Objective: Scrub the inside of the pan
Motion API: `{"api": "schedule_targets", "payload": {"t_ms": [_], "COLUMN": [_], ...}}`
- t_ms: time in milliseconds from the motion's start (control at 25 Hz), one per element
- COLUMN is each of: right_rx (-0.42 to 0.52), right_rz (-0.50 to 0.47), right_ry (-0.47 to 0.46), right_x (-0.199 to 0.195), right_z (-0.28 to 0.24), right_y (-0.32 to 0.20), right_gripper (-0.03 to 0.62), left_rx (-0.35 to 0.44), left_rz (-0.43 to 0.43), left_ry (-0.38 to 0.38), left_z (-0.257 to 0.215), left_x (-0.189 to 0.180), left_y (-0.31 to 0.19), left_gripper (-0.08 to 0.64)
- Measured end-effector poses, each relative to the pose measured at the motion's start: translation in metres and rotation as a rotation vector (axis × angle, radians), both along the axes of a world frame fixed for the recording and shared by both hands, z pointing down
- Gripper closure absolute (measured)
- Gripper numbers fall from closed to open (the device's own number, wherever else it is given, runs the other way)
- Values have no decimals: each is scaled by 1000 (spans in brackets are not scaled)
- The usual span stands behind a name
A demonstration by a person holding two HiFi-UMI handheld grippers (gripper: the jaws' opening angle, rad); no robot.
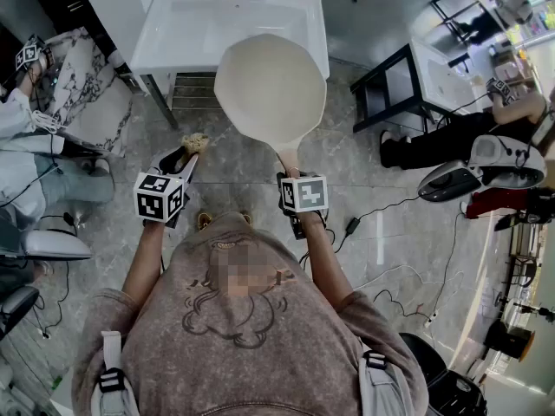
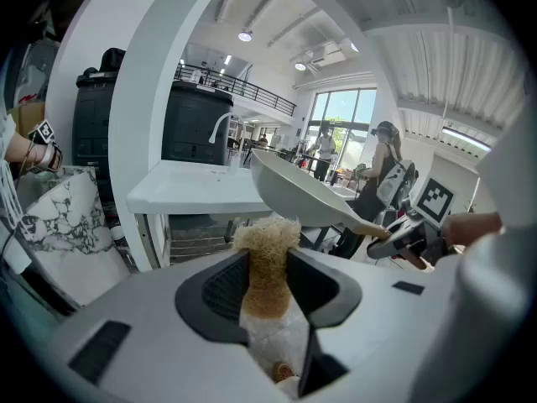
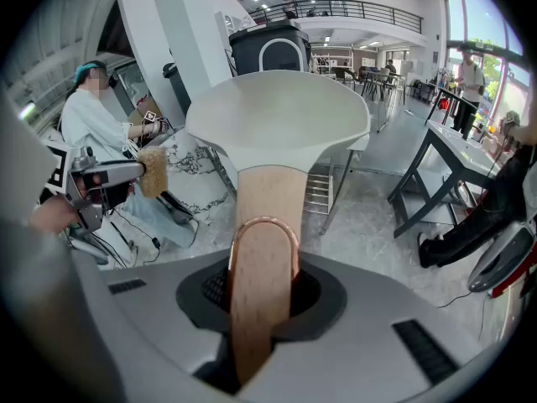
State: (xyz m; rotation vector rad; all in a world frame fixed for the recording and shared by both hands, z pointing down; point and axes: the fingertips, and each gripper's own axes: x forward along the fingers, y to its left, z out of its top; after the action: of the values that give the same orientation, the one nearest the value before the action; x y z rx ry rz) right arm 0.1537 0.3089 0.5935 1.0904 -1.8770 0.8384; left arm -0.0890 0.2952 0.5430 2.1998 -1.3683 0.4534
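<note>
Grey floor (image 1: 381, 189) below: right tongs (image 3: 263, 285) clamp pan handle (image 3: 268, 200); left gripper view best shows left tongs (image 2: 267, 282) pinching scourer (image 2: 267, 240).

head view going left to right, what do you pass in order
marble slab → left tongs shut on the scrub pad → pan → black-framed table

I stand on a grey marbled floor (image 1: 243, 159); it carries a white counter (image 1: 191, 33) and a black cable (image 1: 352, 225).
</note>
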Motion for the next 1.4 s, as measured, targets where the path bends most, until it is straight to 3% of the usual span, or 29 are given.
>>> {"api": "schedule_targets", "payload": {"t_ms": [1000,1400], "right_rx": [27,35], "right_rz": [-7,-41], "right_ry": [58,51], "right_x": [-17,-25], "right_z": [-10,-7], "right_y": [11,-53], "right_gripper": [505,505], "left_rx": [-17,-11], "left_rz": [48,62], "left_ry": [48,50], "left_z": [3,7], "left_x": [-56,-61], "left_y": [-7,-74], "left_gripper": [413,413]}}
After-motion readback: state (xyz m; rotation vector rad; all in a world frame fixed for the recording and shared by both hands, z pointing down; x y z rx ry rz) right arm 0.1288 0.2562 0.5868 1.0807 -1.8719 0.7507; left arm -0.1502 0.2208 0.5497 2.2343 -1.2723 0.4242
